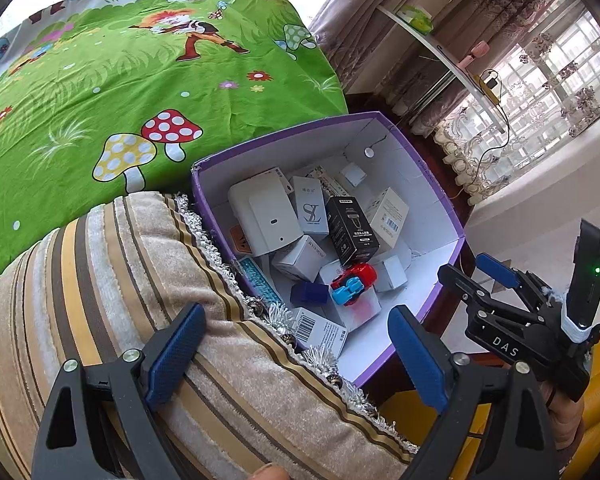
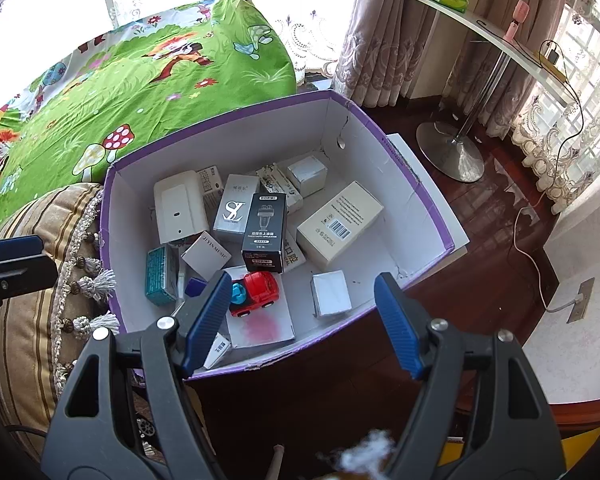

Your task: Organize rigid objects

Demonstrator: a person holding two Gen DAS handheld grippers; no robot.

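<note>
My left gripper (image 1: pixel 296 344) is spread wide with nothing between its blue pads; it hangs over the striped cushion (image 1: pixel 112 280), and past its tips lies the near corner of the purple box (image 1: pixel 440 216). My right gripper (image 2: pixel 300 320) is also wide open and empty, poised above the box's near rim (image 2: pixel 284 360).

The box sits open between the cushion and the dark wood floor (image 2: pixel 500 216), hard against the cushion's tasselled edge. Behind both lies the green cartoon sheet (image 1: pixel 120 92) on the bed.

Inside the box, the things lie in a loose heap. A red toy car (image 2: pixel 260 288) with a blue part rests on a flat white box (image 2: pixel 260 324) near the front. Just behind it a black carton (image 2: pixel 265 232) leans tilted, touching a grey SL carton (image 2: pixel 236 212) on its left. A white adapter (image 2: pixel 180 208) lies further left, a teal box (image 2: pixel 160 276) sits by the cushion-side wall, and a beige barcode carton (image 2: pixel 340 224) lies on the floor side. A small white cube (image 2: pixel 331 294) stands apart near the front right. A little dark blue box (image 1: pixel 310 294) sits beside the car.

In the left view my right gripper (image 1: pixel 482 276) shows off to the side of the box, its pads apart.
</note>
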